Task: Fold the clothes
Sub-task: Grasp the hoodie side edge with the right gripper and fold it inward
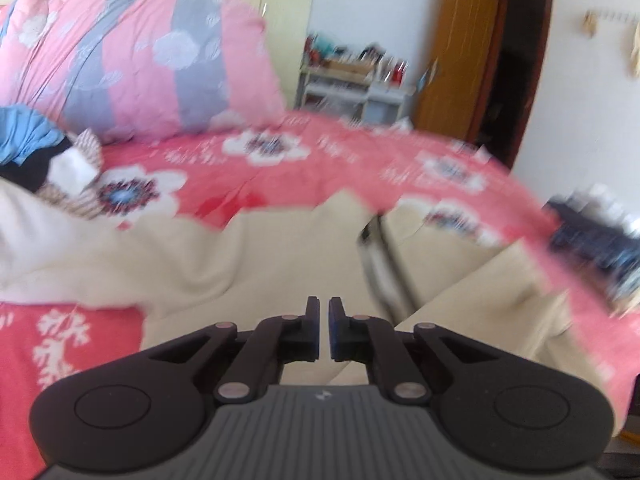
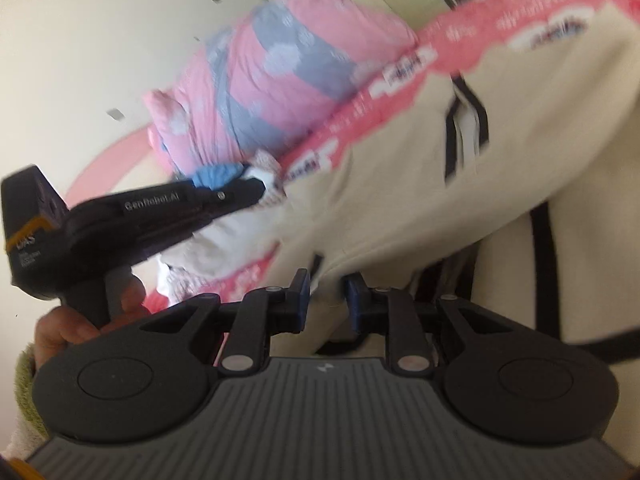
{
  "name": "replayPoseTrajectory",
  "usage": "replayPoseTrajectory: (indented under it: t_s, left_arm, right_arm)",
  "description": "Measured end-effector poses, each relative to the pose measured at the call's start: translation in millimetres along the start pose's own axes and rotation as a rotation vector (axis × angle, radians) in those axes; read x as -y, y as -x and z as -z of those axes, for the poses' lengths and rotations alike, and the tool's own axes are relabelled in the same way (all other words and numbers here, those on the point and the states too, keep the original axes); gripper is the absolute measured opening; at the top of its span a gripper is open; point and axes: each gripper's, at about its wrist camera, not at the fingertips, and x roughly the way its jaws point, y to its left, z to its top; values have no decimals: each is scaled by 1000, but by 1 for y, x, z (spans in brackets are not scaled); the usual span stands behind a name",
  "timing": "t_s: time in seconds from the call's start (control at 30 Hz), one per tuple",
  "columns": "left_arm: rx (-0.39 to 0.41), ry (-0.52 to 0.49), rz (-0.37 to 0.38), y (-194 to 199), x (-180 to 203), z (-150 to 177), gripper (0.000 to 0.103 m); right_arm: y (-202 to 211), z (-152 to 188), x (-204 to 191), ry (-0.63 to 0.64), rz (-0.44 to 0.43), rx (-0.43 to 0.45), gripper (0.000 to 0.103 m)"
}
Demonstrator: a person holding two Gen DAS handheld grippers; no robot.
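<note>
A cream garment with dark stripes lies spread on the pink flowered bed sheet. My left gripper hovers over it with its jaws together, and I see nothing between the pads. In the right wrist view the same cream garment fills the right side, and a fold of it runs down between the blue pads of my right gripper, which is shut on it. The left gripper shows there from the side, held by a hand in a green fuzzy sleeve.
A rolled pink and grey quilt lies at the back of the bed. A pile of blue, black and patterned clothes sits at the left. A cluttered white shelf and a wooden door stand behind the bed.
</note>
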Motion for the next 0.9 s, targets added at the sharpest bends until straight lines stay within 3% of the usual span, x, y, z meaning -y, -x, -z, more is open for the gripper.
replayPoseTrajectory:
  t_s: [0.1,0.23,0.3,0.47,0.53,0.7,0.83,0.9]
  left_arm:
    - [-45,-4,-21,-7,-6,15,9]
    - [-65,44,18,5,-17,26,37]
    - [-92,86,52,10,-23,31,46]
    - [-131,181,111,16,-33,44,50]
    - [-130,243,151,20,-38,48,50]
    - [-86,294,207,36,-44,52,50]
    - [-49,281,186,47,-50,53,51]
    - [-48,289,171,48,-56,55,51]
  right_arm:
    - [-14,14,8,-18,49,-51,20]
    - [-5,17,11,-42,25,-68,23]
    - [-2,16,15,-91,-5,-68,25]
    - [-9,12,32,-264,-85,-54,26]
    - [-13,4,39,-356,-143,-44,20]
    - [-21,-46,41,-528,-280,60,15]
    - [-11,-88,25,-567,-418,274,14]
    - [-15,-90,18,-544,-413,318,16]
